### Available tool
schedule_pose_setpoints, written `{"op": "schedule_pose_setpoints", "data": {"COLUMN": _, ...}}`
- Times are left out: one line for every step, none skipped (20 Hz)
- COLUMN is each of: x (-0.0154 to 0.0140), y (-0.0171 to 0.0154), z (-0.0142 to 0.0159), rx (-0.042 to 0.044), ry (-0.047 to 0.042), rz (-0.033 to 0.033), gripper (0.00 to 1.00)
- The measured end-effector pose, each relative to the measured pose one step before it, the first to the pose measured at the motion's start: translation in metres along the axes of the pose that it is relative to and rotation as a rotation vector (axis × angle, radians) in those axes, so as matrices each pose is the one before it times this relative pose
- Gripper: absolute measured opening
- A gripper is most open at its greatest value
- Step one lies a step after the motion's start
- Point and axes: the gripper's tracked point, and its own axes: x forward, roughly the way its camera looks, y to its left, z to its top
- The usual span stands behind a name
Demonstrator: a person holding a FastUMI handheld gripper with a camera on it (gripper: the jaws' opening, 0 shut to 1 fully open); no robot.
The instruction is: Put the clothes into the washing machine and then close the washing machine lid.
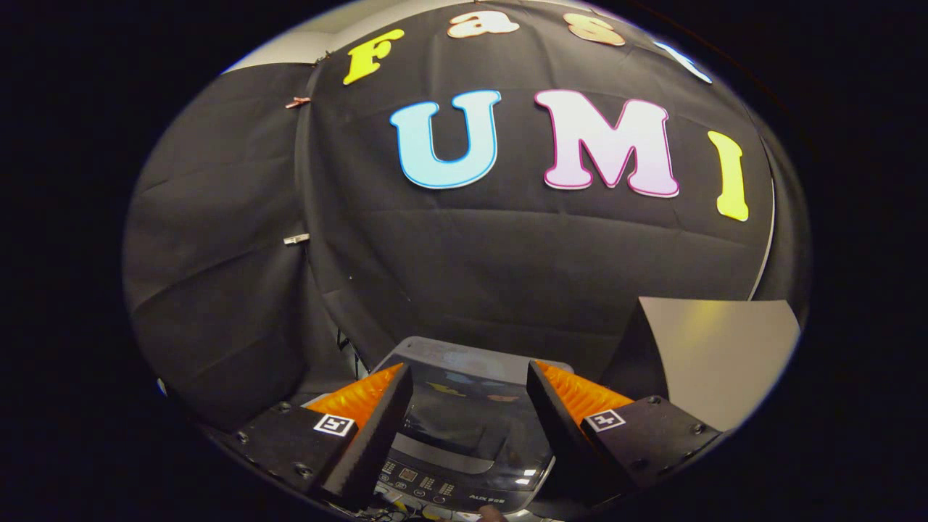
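1. The gripper (pixel 470 402) hangs above the washing machine (pixel 464 435), its fingers spread wide apart and holding nothing
2. The washing machine lid (pixel 464 413) lies flat and shut between the fingers, dark glass reflecting light
3. The control panel (pixel 435 487) runs along the machine's near edge
4. A pale board (pixel 725 355) stands beside the machine's right side

Black cloth wall (pixel 507 246) hangs across the back of the booth, creased in long horizontal folds. A second cloth panel (pixel 217 239) joins it at an angle on one side; small clips (pixel 296 102) pin the seam, one high, one lower (pixel 296 238). Above the cloth, a strip of pale ceiling or wall (pixel 319 40). On the other side, low down, a pale flat board (pixel 725 348) with a soft yellowish glare on it. Light is dim and even.
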Motion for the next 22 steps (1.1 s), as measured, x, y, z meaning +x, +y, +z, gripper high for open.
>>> {"op": "schedule_pose_setpoints", "data": {"x": -0.01087, "y": 0.00146, "z": 0.00812, "rx": -0.00413, "ry": -0.03097, "rz": 0.0096, "gripper": 0.99}}
{"op": "schedule_pose_setpoints", "data": {"x": -0.01226, "y": 0.00243, "z": 0.01027, "rx": -0.00201, "ry": -0.03717, "rz": 0.01144, "gripper": 0.99}}
{"op": "schedule_pose_setpoints", "data": {"x": -0.01372, "y": 0.00281, "z": 0.01149, "rx": -0.00361, "ry": -0.0387, "rz": 0.01177, "gripper": 0.99}}
{"op": "schedule_pose_setpoints", "data": {"x": -0.01373, "y": 0.00255, "z": 0.01147, "rx": -0.00669, "ry": -0.04048, "rz": 0.01238, "gripper": 0.99}}
{"op": "schedule_pose_setpoints", "data": {"x": -0.01264, "y": 0.00214, "z": 0.01054, "rx": -0.00999, "ry": -0.03821, "rz": 0.0101, "gripper": 0.99}}
{"op": "schedule_pose_setpoints", "data": {"x": -0.01139, "y": -0.00058, "z": 0.00648, "rx": -0.01251, "ry": -0.03118, "rz": 0.00429, "gripper": 0.99}}
{"op": "schedule_pose_setpoints", "data": {"x": -0.01083, "y": -0.00096, "z": 0.00708, "rx": -0.0095, "ry": -0.02682, "rz": 0.00347, "gripper": 0.99}}
{"op": "schedule_pose_setpoints", "data": {"x": -0.01206, "y": -0.00065, "z": 0.00894, "rx": -0.00464, "ry": -0.028, "rz": 0.00351, "gripper": 0.99}}
{"op": "schedule_pose_setpoints", "data": {"x": -0.01232, "y": -0.00048, "z": 0.01052, "rx": -0.00332, "ry": -0.03003, "rz": 0.00097, "gripper": 0.99}}
{"op": "schedule_pose_setpoints", "data": {"x": -0.01213, "y": -0.00155, "z": 0.01102, "rx": -0.00469, "ry": -0.02645, "rz": -0.00285, "gripper": 0.98}}
{"op": "schedule_pose_setpoints", "data": {"x": -0.01132, "y": -0.00235, "z": 0.00977, "rx": -0.00664, "ry": -0.0259, "rz": -0.00423, "gripper": 0.98}}
{"op": "schedule_pose_setpoints", "data": {"x": -0.00977, "y": -0.00099, "z": 0.00968, "rx": -0.00624, "ry": -0.02661, "rz": -0.0035, "gripper": 0.98}}
{"op": "schedule_pose_setpoints", "data": {"x": -0.01054, "y": -0.00079, "z": 0.00927, "rx": -0.00627, "ry": -0.02573, "rz": 0.00125, "gripper": 0.98}}
{"op": "schedule_pose_setpoints", "data": {"x": -0.01089, "y": -0.00246, "z": 0.00749, "rx": -0.00617, "ry": -0.02436, "rz": -0.00405, "gripper": 0.98}}
{"op": "schedule_pose_setpoints", "data": {"x": -0.01114, "y": -0.00328, "z": 0.00675, "rx": -0.00493, "ry": -0.02515, "rz": -0.00391, "gripper": 0.98}}
{"op": "schedule_pose_setpoints", "data": {"x": -0.01052, "y": -0.00385, "z": 0.00838, "rx": -0.00482, "ry": -0.02402, "rz": -0.00439, "gripper": 0.98}}
{"op": "schedule_pose_setpoints", "data": {"x": -0.01122, "y": -0.0035, "z": 0.00635, "rx": -0.00718, "ry": -0.02056, "rz": -0.00441, "gripper": 0.98}}
{"op": "schedule_pose_setpoints", "data": {"x": -0.01063, "y": -0.00615, "z": 0.00579, "rx": -0.01092, "ry": -0.019, "rz": -0.01124, "gripper": 0.98}}
{"op": "schedule_pose_setpoints", "data": {"x": -0.01059, "y": -0.00595, "z": 0.00459, "rx": -0.0113, "ry": -0.01556, "rz": -0.01048, "gripper": 0.98}}
{"op": "schedule_pose_setpoints", "data": {"x": -0.01121, "y": -0.00581, "z": 0.00503, "rx": -0.01003, "ry": -0.01295, "rz": -0.01485, "gripper": 0.98}}
{"op": "schedule_pose_setpoints", "data": {"x": -0.01053, "y": -0.00794, "z": 0.00307, "rx": -0.0096, "ry": -0.00704, "rz": -0.01945, "gripper": 0.97}}
{"op": "schedule_pose_setpoints", "data": {"x": -0.00968, "y": -0.00835, "z": 0.00172, "rx": -0.0093, "ry": -0.00597, "rz": -0.02341, "gripper": 0.97}}
